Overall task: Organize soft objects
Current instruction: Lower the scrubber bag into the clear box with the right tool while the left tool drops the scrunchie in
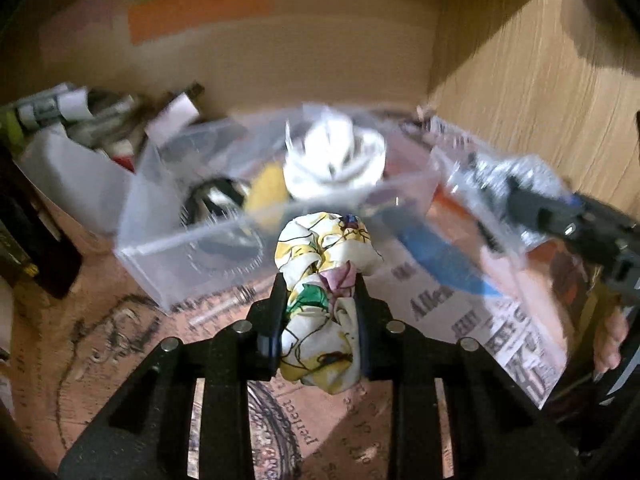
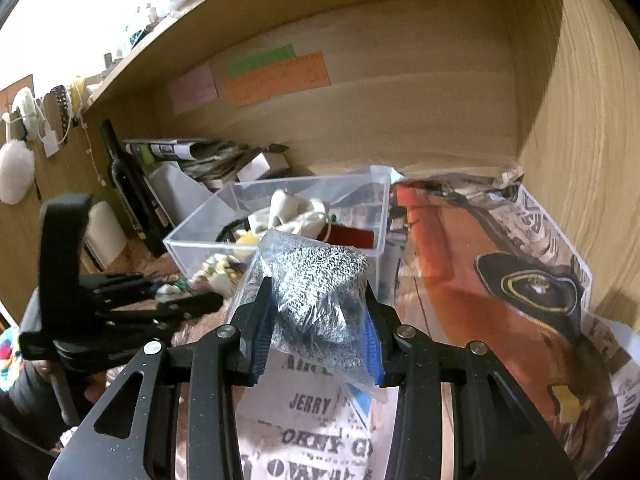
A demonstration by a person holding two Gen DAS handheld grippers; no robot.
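Left gripper (image 1: 320,300): jaws pinching a scrunched floral fabric bundle, white with yellow, green and pink print (image 1: 320,268), held just short of the near wall of a clear plastic rectangular box (image 1: 160,256).

Right gripper (image 2: 316,320): jaws clamped on a clear plastic bag holding black-and-white speckled fabric (image 2: 320,280), held just in front of the same box.

Box holds a crumpled white cloth (image 1: 334,160), a yellow item and dark pieces; details blurred.

Box stands on printed newspaper sheets (image 2: 500,280) lining a wooden shelf recess (image 2: 400,100).
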